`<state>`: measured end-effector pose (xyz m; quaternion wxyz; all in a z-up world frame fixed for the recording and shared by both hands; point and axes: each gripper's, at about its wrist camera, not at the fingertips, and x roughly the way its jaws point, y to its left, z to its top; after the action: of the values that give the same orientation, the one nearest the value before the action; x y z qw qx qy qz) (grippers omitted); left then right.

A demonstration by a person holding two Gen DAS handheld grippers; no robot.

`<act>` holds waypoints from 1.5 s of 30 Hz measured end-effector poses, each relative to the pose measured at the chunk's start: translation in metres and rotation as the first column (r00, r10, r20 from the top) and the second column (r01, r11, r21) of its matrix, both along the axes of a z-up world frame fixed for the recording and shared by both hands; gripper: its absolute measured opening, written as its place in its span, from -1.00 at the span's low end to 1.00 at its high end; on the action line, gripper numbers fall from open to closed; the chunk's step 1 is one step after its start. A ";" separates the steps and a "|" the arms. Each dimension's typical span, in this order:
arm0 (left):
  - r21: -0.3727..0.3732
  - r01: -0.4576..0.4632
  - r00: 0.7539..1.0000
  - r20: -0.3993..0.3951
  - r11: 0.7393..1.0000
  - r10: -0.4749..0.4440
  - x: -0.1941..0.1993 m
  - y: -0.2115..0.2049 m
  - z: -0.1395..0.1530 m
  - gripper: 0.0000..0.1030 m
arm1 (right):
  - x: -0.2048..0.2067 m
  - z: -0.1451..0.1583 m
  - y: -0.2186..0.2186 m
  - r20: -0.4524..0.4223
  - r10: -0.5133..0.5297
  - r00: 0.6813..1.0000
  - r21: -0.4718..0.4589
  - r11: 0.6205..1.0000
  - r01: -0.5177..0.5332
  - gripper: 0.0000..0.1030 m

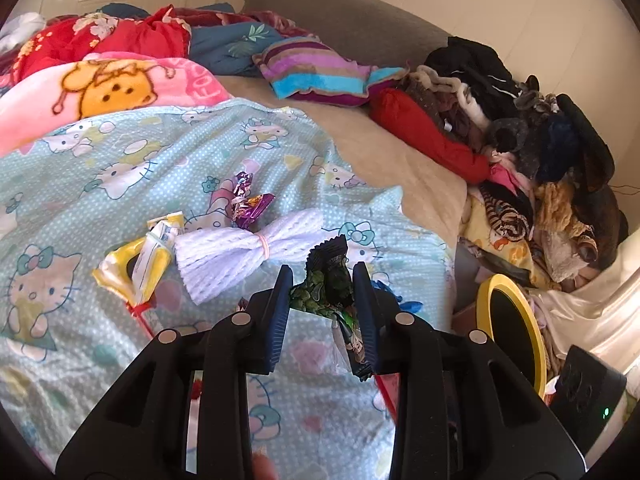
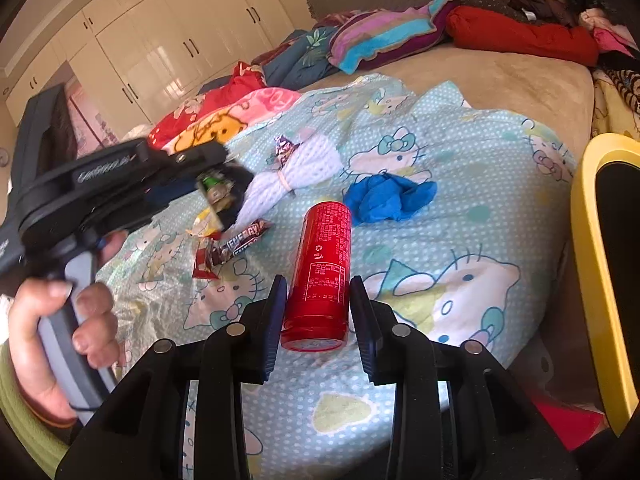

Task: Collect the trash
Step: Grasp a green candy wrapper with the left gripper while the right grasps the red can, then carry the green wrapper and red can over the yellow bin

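Note:
My left gripper holds a crumpled green and black wrapper between its fingers, lifted above the Hello Kitty blanket; it also shows in the right wrist view. On the blanket lie a white mesh foam bundle, a yellow wrapper and a purple foil wrapper. My right gripper is open, its fingers on either side of a red can lying on the blanket. A blue crumpled glove and a brown snack wrapper lie beyond.
A yellow-rimmed bin stands beside the bed at the right, also in the left wrist view. Piled clothes and folded blankets crowd the far side of the bed. White wardrobes stand behind.

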<state>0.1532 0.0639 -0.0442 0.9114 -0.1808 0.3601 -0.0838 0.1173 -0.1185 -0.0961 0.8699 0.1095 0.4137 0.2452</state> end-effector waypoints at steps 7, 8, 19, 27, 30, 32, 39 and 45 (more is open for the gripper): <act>-0.006 0.017 1.000 0.015 1.000 -0.017 -0.011 -0.012 0.004 -0.54 | 0.002 0.012 -0.021 0.021 -0.046 0.999 0.028 0.999 0.046 -0.40; -0.005 0.020 1.000 0.017 1.000 -0.020 -0.012 -0.013 0.005 -0.54 | 0.002 0.015 -0.025 0.025 -0.054 0.998 0.033 0.998 0.053 -0.40; 0.005 0.081 0.995 0.062 0.997 -0.081 -0.018 -0.046 0.021 -0.55 | -0.001 0.036 -0.067 0.061 -0.141 0.988 0.060 0.989 0.138 -0.40; 0.010 0.123 0.988 0.087 0.992 -0.124 -0.025 -0.070 0.029 -0.55 | -0.005 0.048 -0.090 0.083 -0.195 0.977 0.061 0.980 0.190 -0.40; 0.012 0.138 0.986 0.095 0.990 -0.139 -0.027 -0.079 0.032 -0.55 | -0.006 0.051 -0.100 0.086 -0.220 0.972 0.062 0.975 0.216 -0.40; 0.012 0.149 0.984 0.099 0.989 -0.149 -0.028 -0.085 0.033 -0.55 | -0.007 0.052 -0.107 0.086 -0.238 0.967 0.067 0.970 0.233 -0.40; 0.024 0.186 0.976 0.112 0.982 -0.187 -0.033 -0.105 0.038 -0.55 | -0.006 0.053 -0.136 0.080 -0.309 0.948 0.077 0.950 0.303 -0.40; 0.039 0.218 0.968 0.116 0.975 -0.221 -0.035 -0.124 0.040 -0.55 | -0.006 0.048 -0.161 0.063 -0.368 0.928 0.077 0.928 0.364 -0.40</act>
<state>0.1183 -0.0597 -0.0043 0.9186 -0.1226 0.3239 -0.1901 0.1111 -0.2797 -0.0481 0.9115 0.2030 0.3446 0.0957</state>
